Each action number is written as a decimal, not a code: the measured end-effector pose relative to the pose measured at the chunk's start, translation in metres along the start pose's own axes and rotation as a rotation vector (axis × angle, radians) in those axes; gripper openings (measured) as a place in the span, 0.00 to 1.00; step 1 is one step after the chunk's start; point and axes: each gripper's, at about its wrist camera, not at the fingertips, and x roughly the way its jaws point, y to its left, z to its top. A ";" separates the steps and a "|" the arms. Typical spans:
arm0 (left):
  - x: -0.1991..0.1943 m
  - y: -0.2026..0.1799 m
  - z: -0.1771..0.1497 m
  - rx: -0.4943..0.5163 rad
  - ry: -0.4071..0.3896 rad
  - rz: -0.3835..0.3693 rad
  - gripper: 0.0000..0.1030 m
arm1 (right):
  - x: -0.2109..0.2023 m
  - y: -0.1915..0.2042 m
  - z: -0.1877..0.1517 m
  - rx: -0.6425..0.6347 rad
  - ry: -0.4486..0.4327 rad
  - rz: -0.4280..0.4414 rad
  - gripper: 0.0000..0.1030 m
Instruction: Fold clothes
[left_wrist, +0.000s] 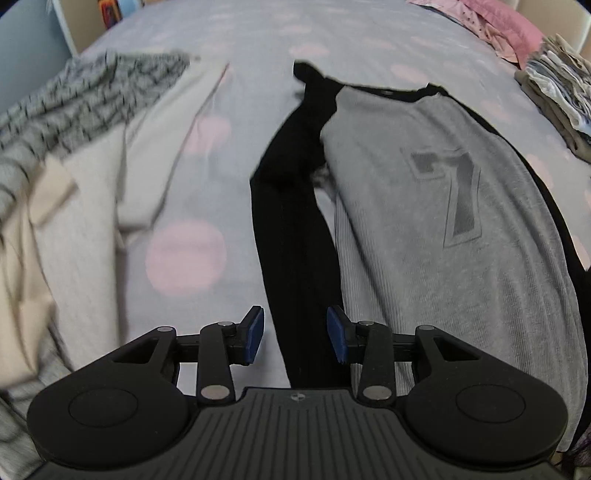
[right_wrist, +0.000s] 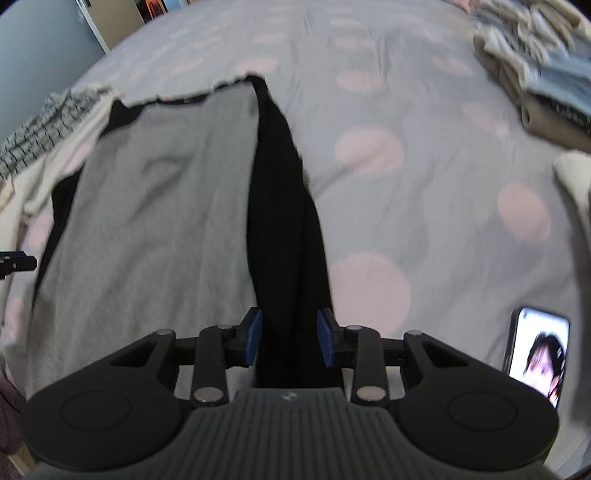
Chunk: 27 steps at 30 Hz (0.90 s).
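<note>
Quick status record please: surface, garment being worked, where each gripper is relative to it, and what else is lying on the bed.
surface: bed sheet, grey with pink dots
garment: grey raglan shirt with black sleeves and a 7 print, spread flat
left gripper: jaws apart, over the black sleeve
right gripper: jaws apart, over the other black sleeve
folded pile: far right
unfolded clothes: left side
phone: near right, screen lit

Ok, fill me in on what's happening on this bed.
A person is folding a grey shirt with black sleeves laid flat on the spotted bedsheet. The left tongs straddle one black sleeve, the right tongs the other; neither visibly pinches the cloth. Folded clothes sit stacked at the far side.
</note>
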 end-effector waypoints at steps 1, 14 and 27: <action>0.002 0.001 -0.001 -0.014 0.006 -0.006 0.35 | 0.004 0.000 -0.002 -0.007 0.009 -0.007 0.34; 0.013 0.006 -0.006 -0.053 0.065 0.008 0.05 | -0.024 -0.027 0.022 0.110 -0.093 -0.113 0.01; 0.013 0.013 0.000 -0.103 0.080 -0.007 0.04 | -0.057 -0.144 0.096 0.428 -0.263 -0.332 0.01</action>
